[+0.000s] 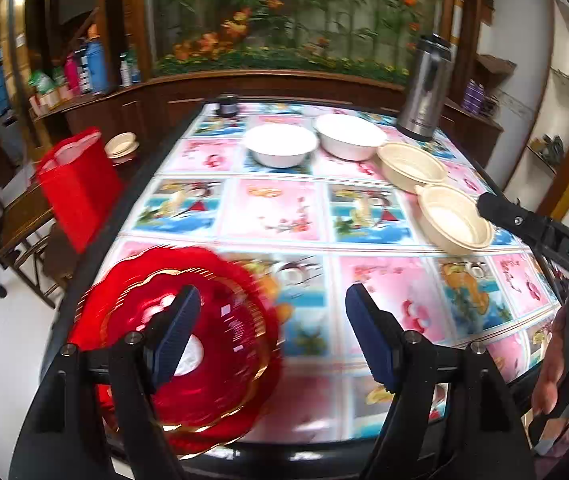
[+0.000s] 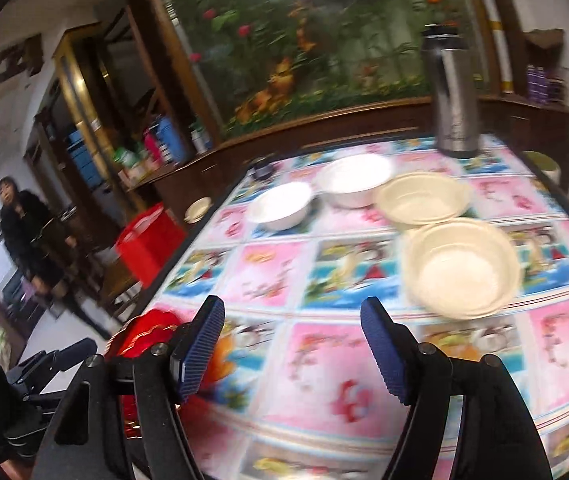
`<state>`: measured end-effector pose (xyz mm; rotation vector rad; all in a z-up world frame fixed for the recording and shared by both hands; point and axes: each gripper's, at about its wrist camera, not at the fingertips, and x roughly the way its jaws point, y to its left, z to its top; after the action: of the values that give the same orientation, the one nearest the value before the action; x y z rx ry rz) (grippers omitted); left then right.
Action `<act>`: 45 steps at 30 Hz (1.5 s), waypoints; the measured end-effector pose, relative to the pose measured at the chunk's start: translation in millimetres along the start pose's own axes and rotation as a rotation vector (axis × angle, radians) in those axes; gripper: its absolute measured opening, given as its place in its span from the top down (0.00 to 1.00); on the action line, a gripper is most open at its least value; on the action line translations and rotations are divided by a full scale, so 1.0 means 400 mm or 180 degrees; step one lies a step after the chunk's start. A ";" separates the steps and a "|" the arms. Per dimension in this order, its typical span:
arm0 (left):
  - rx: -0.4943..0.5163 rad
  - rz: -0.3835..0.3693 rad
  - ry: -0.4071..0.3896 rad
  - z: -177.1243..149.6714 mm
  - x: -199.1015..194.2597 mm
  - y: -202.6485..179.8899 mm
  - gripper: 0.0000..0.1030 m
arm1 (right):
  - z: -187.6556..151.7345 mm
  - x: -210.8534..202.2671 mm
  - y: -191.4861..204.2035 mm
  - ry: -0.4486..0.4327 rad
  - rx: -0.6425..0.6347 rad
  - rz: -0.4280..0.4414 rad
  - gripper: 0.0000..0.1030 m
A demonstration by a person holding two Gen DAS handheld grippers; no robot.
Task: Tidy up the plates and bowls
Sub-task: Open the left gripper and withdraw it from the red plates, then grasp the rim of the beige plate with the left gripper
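Note:
A stack of red plates with gold rims (image 1: 220, 344) lies at the table's near left corner, partly behind the left finger of my left gripper (image 1: 274, 296), which stands open around nothing. Two white bowls (image 1: 280, 144) (image 1: 348, 134) sit side by side at the far end. Two cream bowls (image 1: 410, 164) (image 1: 454, 216) follow along the right side. My right gripper (image 2: 293, 306) is open and empty above the patterned tablecloth (image 2: 324, 360). The nearer cream bowl (image 2: 460, 268) lies ahead of it to the right, the red plates (image 2: 144, 336) at its left.
A steel thermos (image 1: 424, 88) stands at the far right corner and a small dark jar (image 1: 226, 105) at the far left. A red bag (image 1: 76, 184) and small dishes (image 1: 121, 145) rest on chairs to the left. A person (image 2: 24, 220) stands far left.

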<state>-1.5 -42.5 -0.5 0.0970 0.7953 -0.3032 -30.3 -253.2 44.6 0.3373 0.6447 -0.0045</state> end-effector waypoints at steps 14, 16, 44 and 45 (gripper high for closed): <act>0.0139 -0.0242 0.0433 0.168 0.271 -0.291 0.27 | 0.035 -0.017 -0.437 -0.0024 0.0825 -0.0653 0.29; 0.0146 -0.0211 0.0472 0.185 0.308 -0.330 0.27 | 0.033 0.018 -0.473 0.0025 0.0907 -0.0586 0.29; 0.0374 -0.0420 0.0886 0.189 0.517 -0.501 0.60 | 0.004 0.253 -0.562 0.0525 0.1147 -0.0559 0.70; 0.0340 -0.0486 0.0913 0.186 0.518 -0.498 0.62 | 0.004 0.251 -0.562 0.0518 0.1159 -0.0566 0.80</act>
<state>126.0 -294.8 -91.2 0.1834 1.0734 -0.4838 26.9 -456.3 -82.4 0.6350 0.8349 -0.2694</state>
